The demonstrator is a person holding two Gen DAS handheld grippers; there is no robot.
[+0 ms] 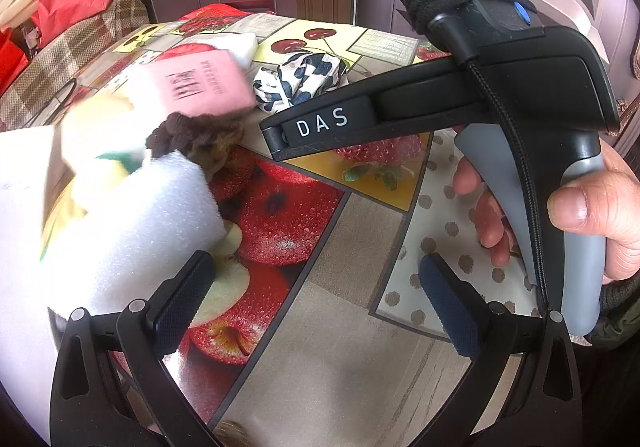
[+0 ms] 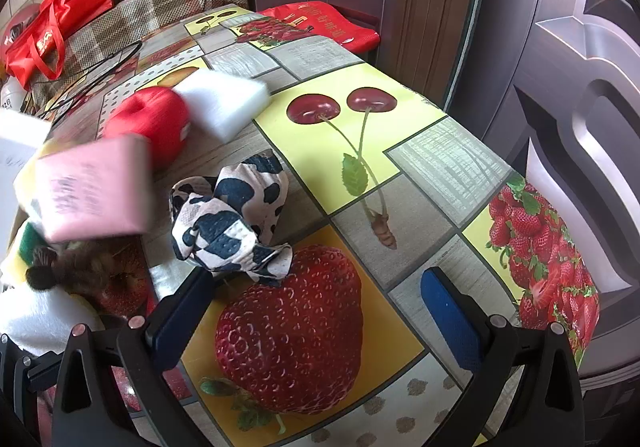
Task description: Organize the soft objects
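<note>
Across the right gripper [image 1: 280, 139], white letters read "DAS"; the blurred pink rectangular sponge [image 1: 200, 85] carries dark print too smeared to read. Both lie on the fruit-print oilcloth surface [image 2: 360, 207] beside brown panelled doors [image 2: 580, 87]. Just behind the sponge sits a white foam block [image 2: 224, 103]; beside it, a crumpled black-and-white cow-patterned cloth [image 2: 232, 215]. Left gripper [image 1: 316, 307] and right gripper fingers [image 2: 448, 311] spread wide, empty.

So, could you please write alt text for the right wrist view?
The open right gripper hovers over a fruit-print tablecloth, just short of a crumpled cow-print cloth. A pink sponge and white foam block lie beyond.
</note>
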